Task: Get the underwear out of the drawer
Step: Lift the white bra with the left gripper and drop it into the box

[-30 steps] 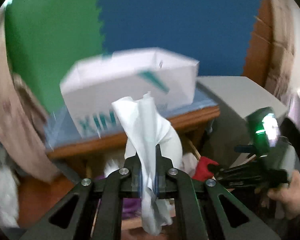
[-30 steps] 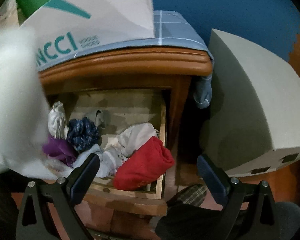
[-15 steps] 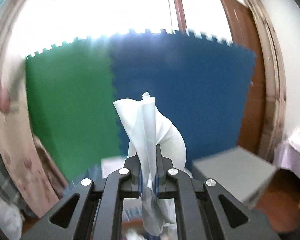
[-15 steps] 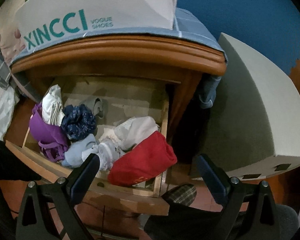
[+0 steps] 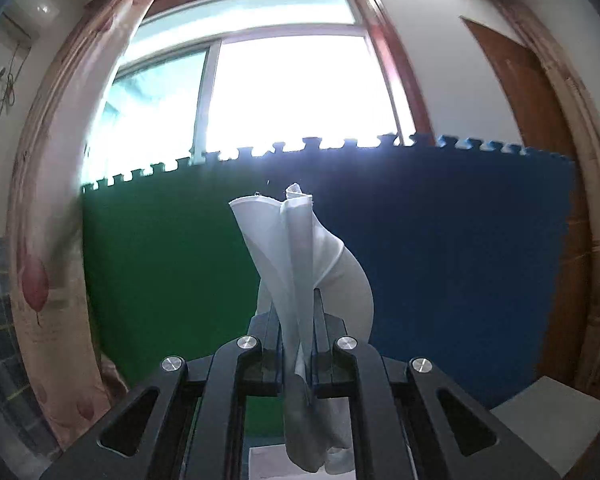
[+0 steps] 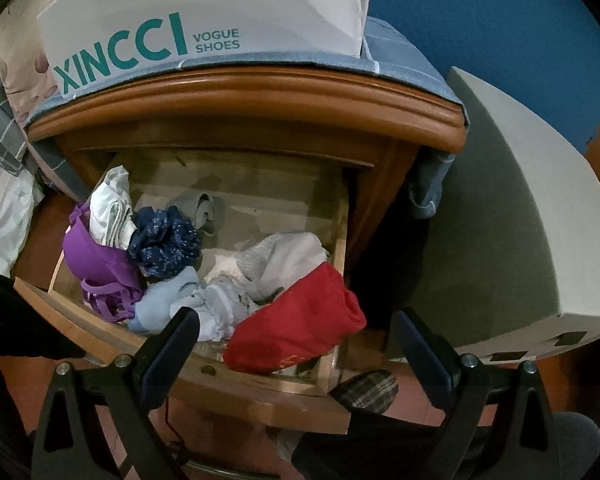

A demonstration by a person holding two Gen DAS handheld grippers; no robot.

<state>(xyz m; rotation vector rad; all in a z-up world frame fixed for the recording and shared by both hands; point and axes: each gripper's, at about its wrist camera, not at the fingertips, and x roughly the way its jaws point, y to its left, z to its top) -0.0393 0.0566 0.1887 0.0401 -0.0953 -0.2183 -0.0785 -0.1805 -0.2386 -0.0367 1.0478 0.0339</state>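
The open drawer (image 6: 228, 200) of the wooden nightstand (image 6: 260, 100) holds a red garment (image 6: 296, 328), purple (image 6: 96, 256), dark blue (image 6: 164, 240) and pale pieces. The right claw (image 6: 296, 344) hovers above it, jaws apart and empty. The left claw (image 5: 296, 344) is clamped on white underwear (image 5: 300, 260), held level before blue (image 5: 460, 248) and green mats (image 5: 160, 272).

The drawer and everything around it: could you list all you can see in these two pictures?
white underwear: one, pale, clamped upright before window
drawer: one, wooden, pulled open
red garment: one, drawer's front right corner
purple bra: one, drawer's left
navy dotted garment: one, beside bra
shoe box: one, white, atop cabinet
foam mats: green and blue, against wall
left gripper: black, shut on underwear
right gripper: black, open above drawer
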